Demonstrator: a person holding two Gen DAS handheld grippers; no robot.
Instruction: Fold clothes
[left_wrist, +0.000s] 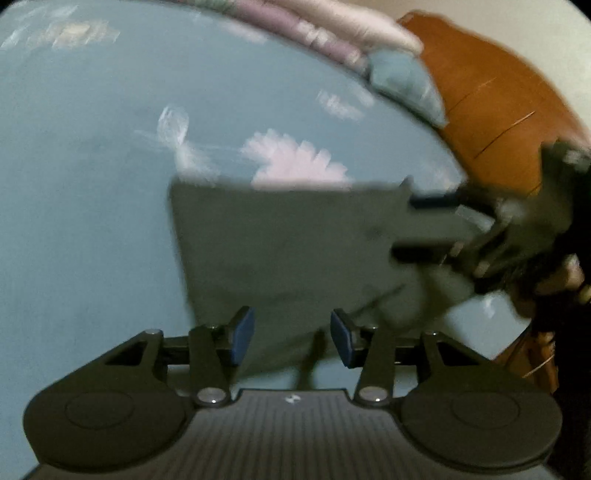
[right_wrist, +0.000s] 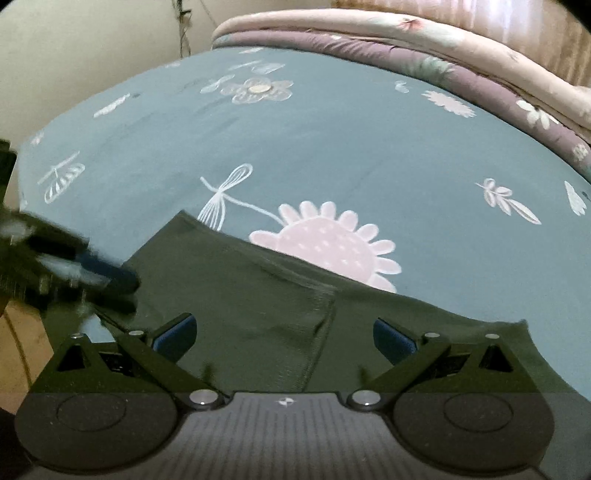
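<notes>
Keeping the dark green cotton garment flat on the blue floral bedsheet for folding, we hold the left gripper and right gripper open, gripping nothing.

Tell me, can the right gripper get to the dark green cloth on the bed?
Probably yes. The right gripper hangs open right over the dark green cloth, with nothing between them.

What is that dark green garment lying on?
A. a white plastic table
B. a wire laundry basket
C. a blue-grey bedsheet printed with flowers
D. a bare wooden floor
C: the dark green garment lies spread on a blue-grey bedsheet with a pink flower print showing just beyond its edge.
</notes>
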